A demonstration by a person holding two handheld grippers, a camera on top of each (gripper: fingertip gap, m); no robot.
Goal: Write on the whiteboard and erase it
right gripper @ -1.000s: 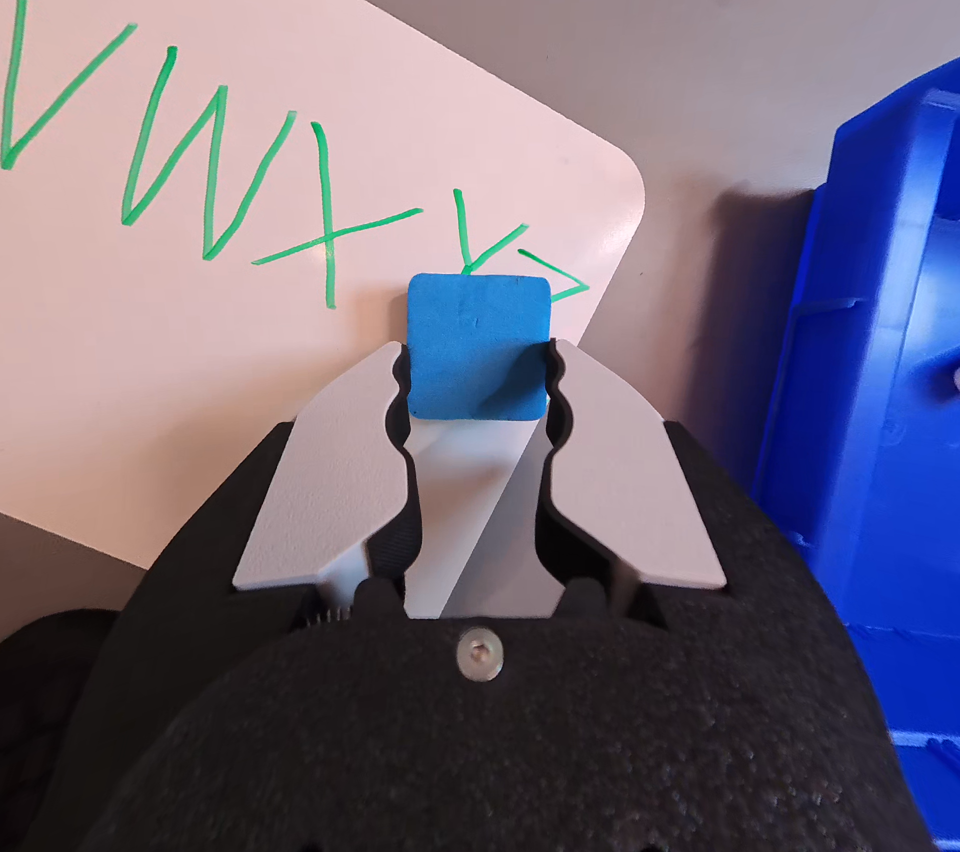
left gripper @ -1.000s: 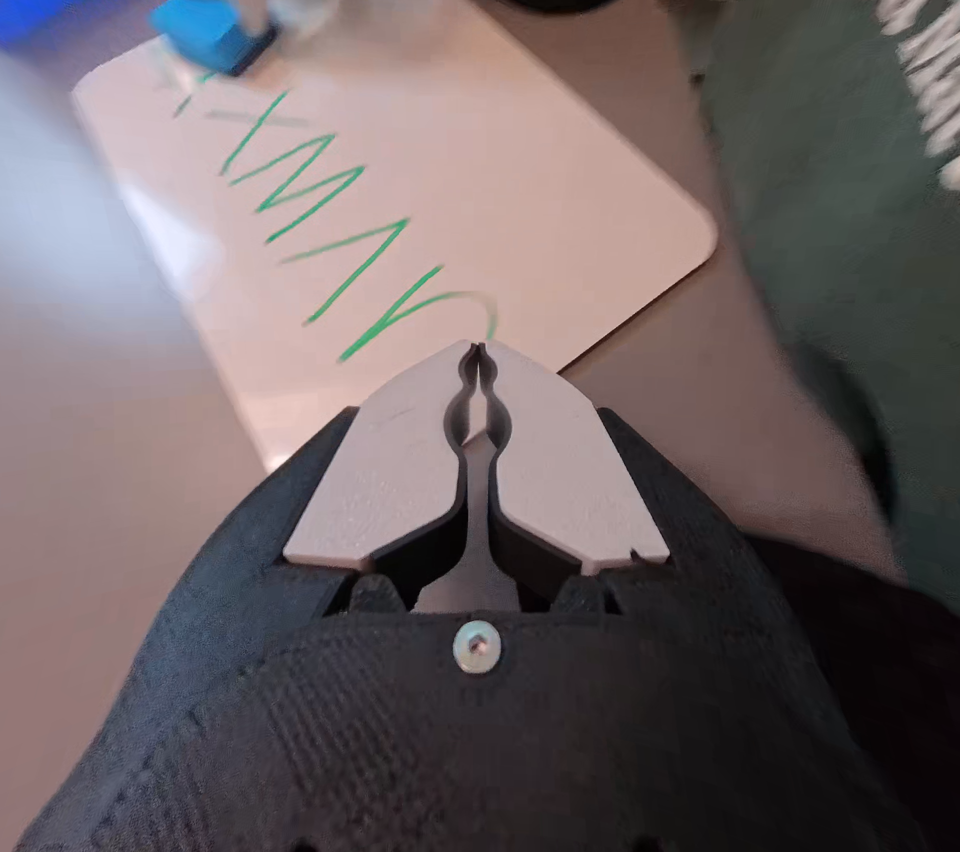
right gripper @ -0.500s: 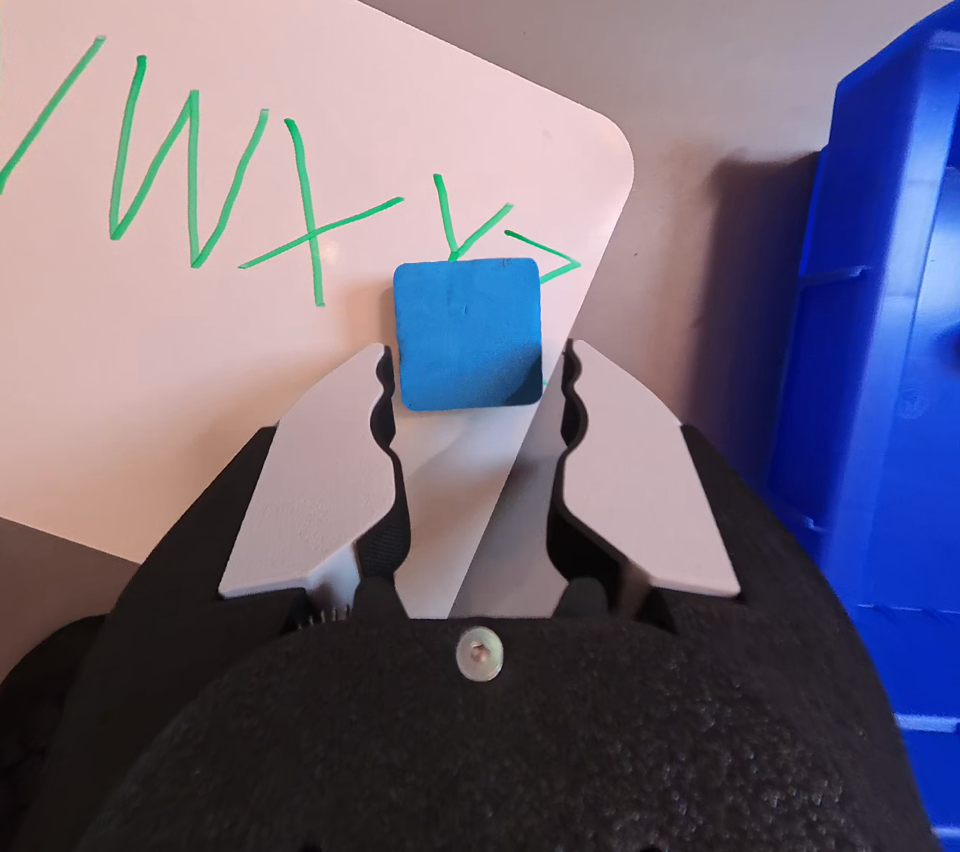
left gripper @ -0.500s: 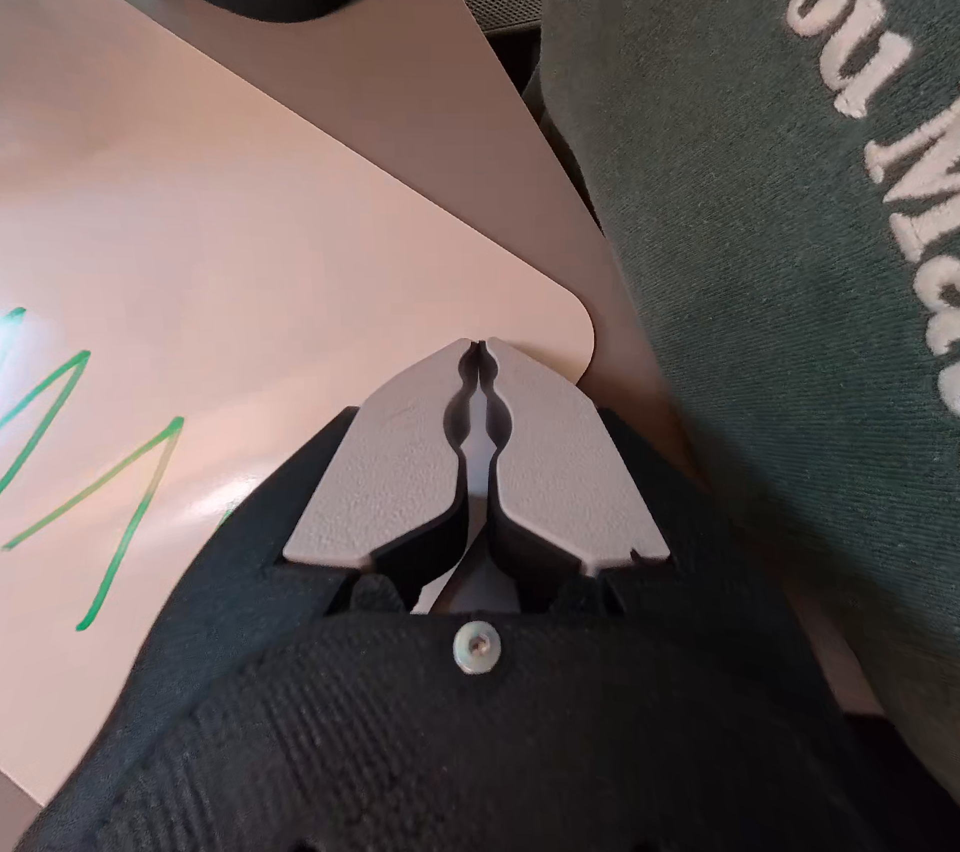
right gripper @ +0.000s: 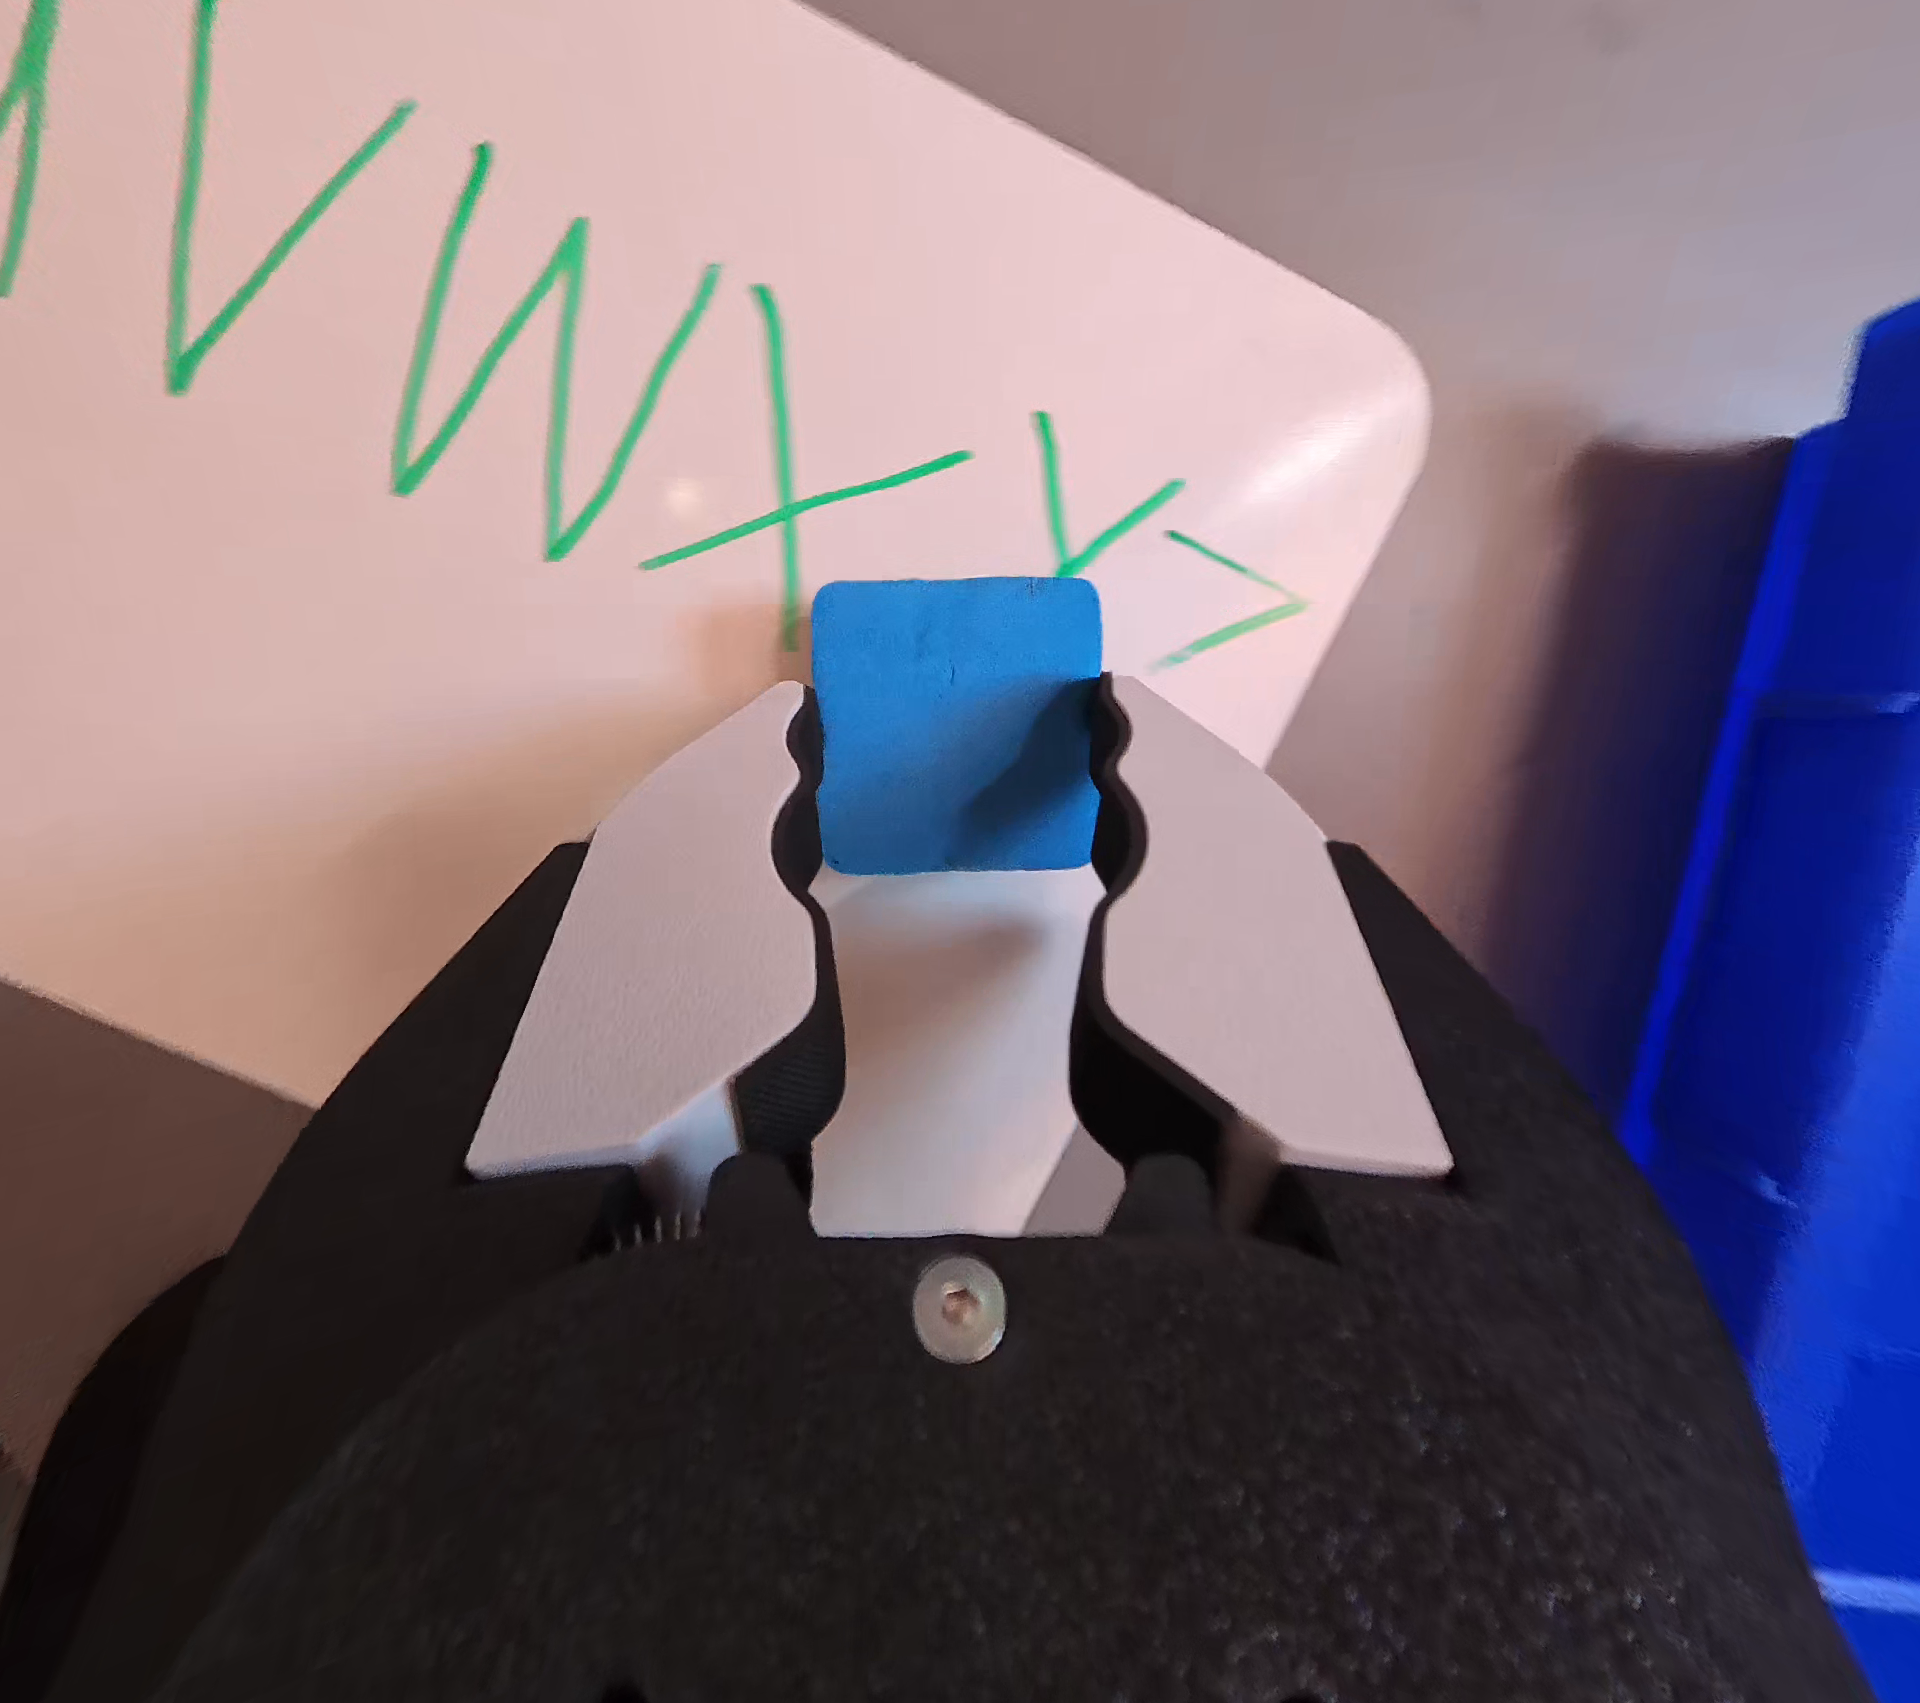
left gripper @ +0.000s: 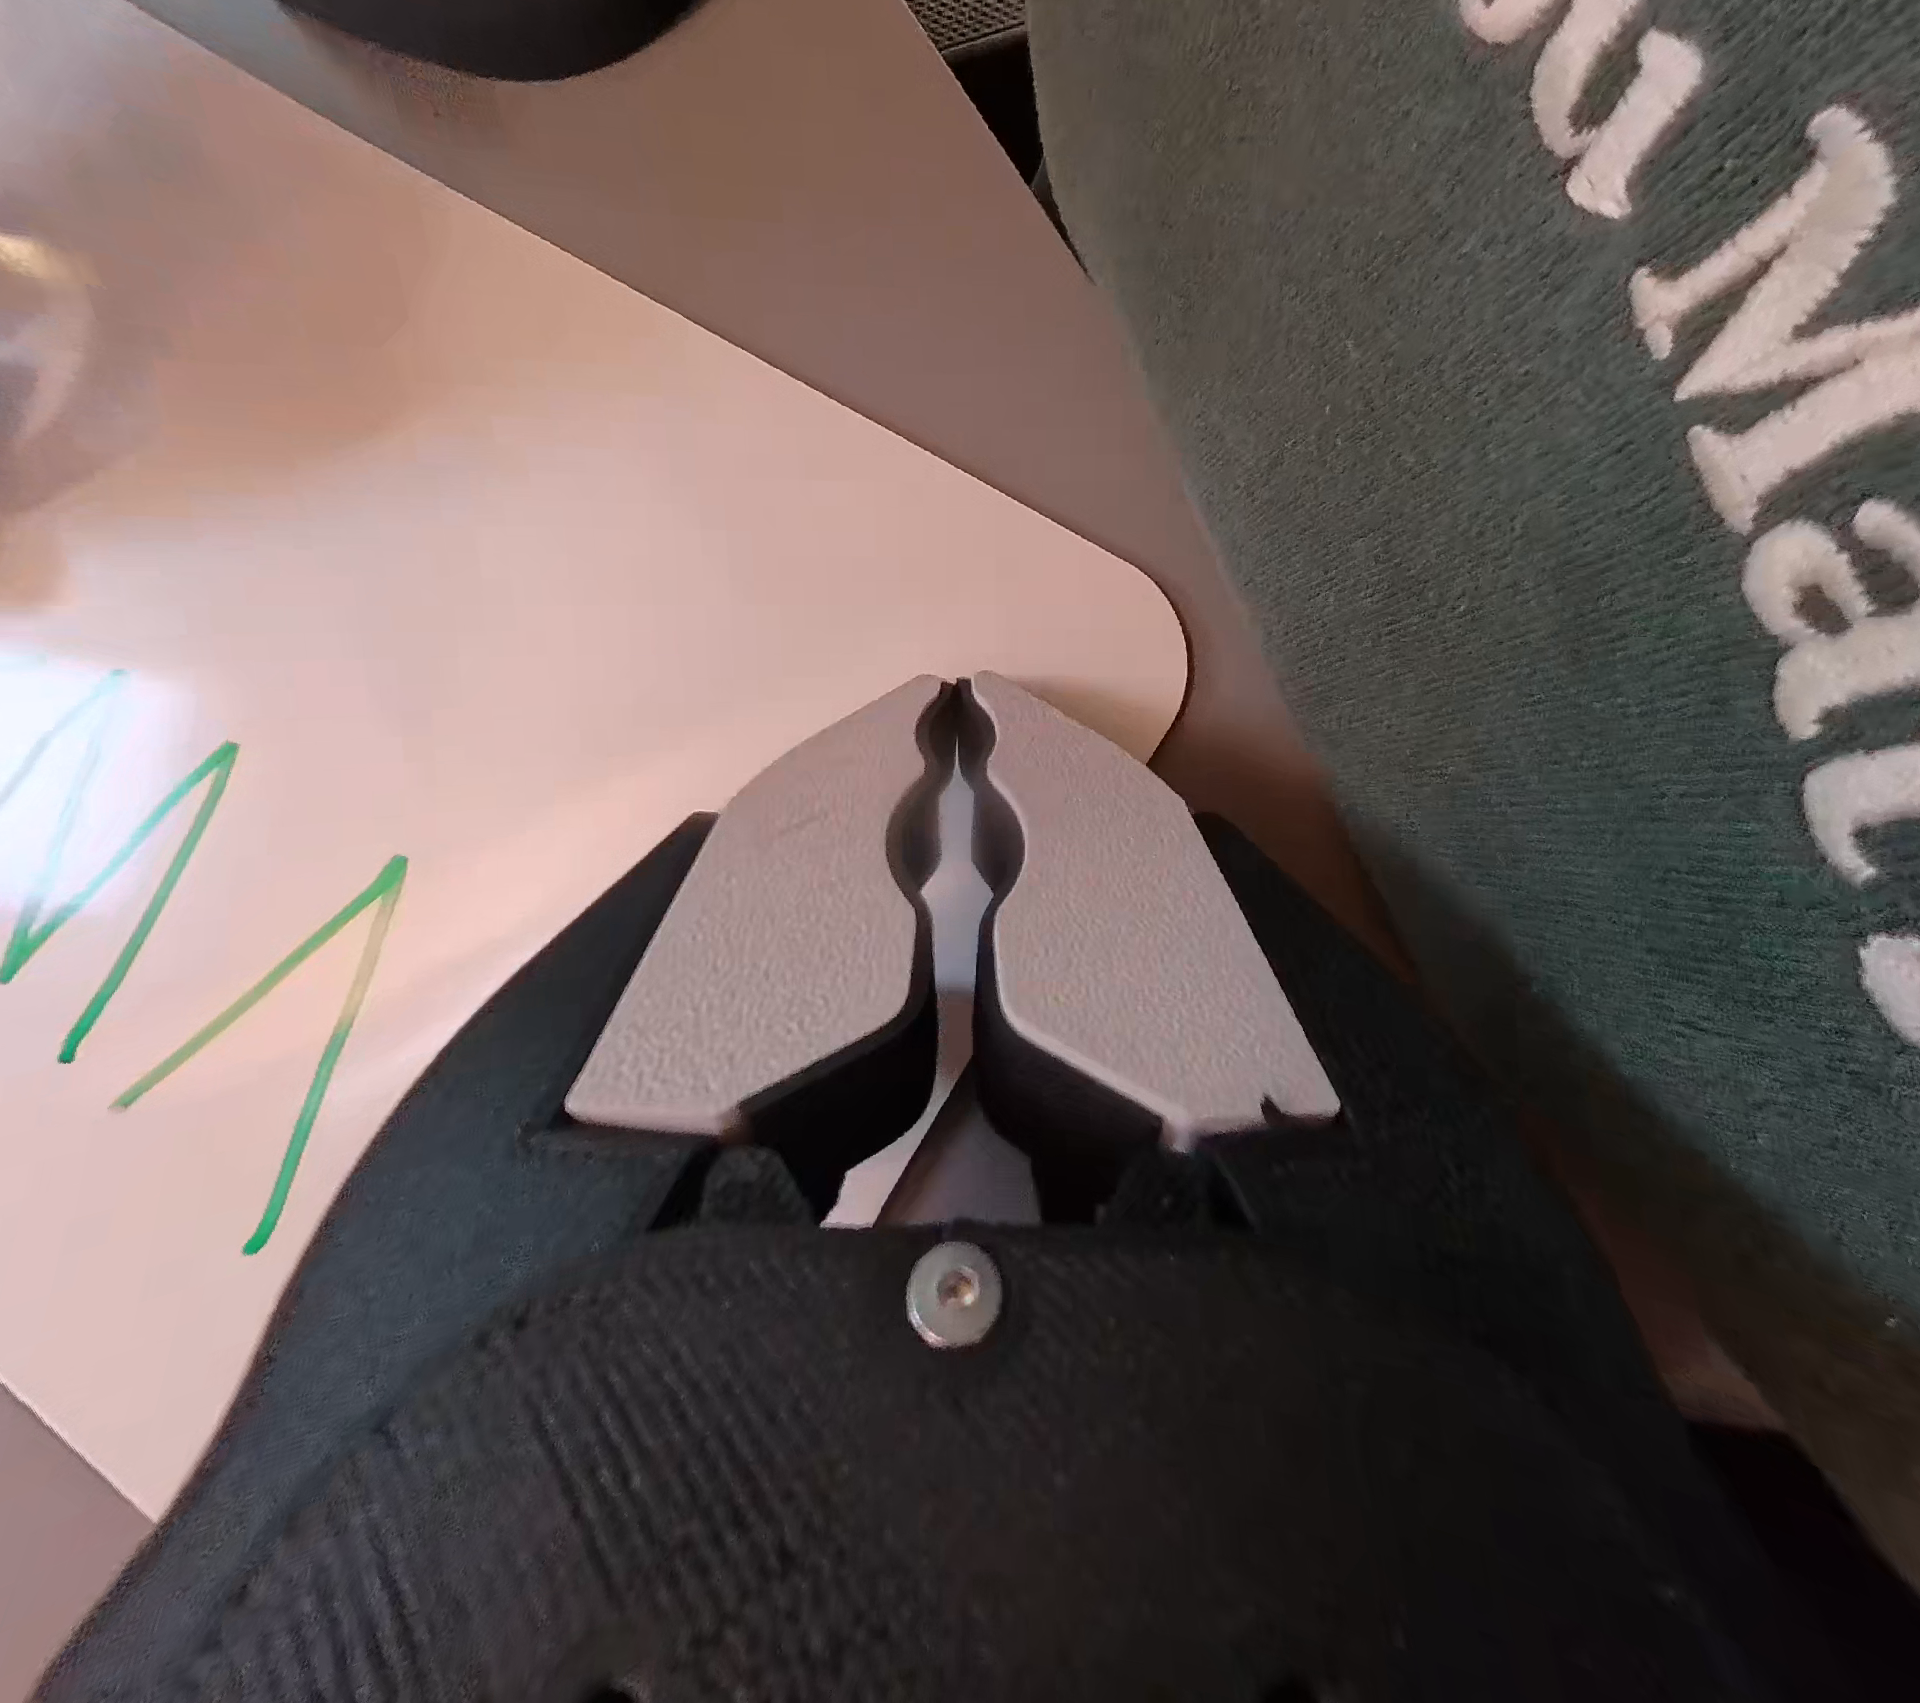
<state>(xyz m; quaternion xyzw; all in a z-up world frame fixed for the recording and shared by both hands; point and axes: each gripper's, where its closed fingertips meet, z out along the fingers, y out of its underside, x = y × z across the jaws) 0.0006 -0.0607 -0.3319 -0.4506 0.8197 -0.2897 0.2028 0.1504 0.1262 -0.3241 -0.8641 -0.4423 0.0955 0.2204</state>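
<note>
Left claw (left gripper: 957, 689): fingertips pressed together, nothing between them; poised over a rounded corner of the whiteboard (left gripper: 582, 531).
Right claw (right gripper: 954, 692): parted to the width of the blue eraser (right gripper: 954, 723) and gripping its two sides; eraser pushes out beyond the fingertips, lying flat on the board.
Whiteboard: flat on the bench (right gripper: 1351, 43), beneath and ahead of both claws; one rounded corner ahead and to the right of the right claw.
Green marker strokes (right gripper: 499, 344): zigzag row ahead and to the left of the right claw; nearest strokes meet the eraser's far edge and continue just to its right.
Blue bin (right gripper: 1808, 822): on the bench to the right of the right claw, beside the board's corner.
Dark green sweatshirt (left gripper: 1455, 510): close on the right of the left claw.
</note>
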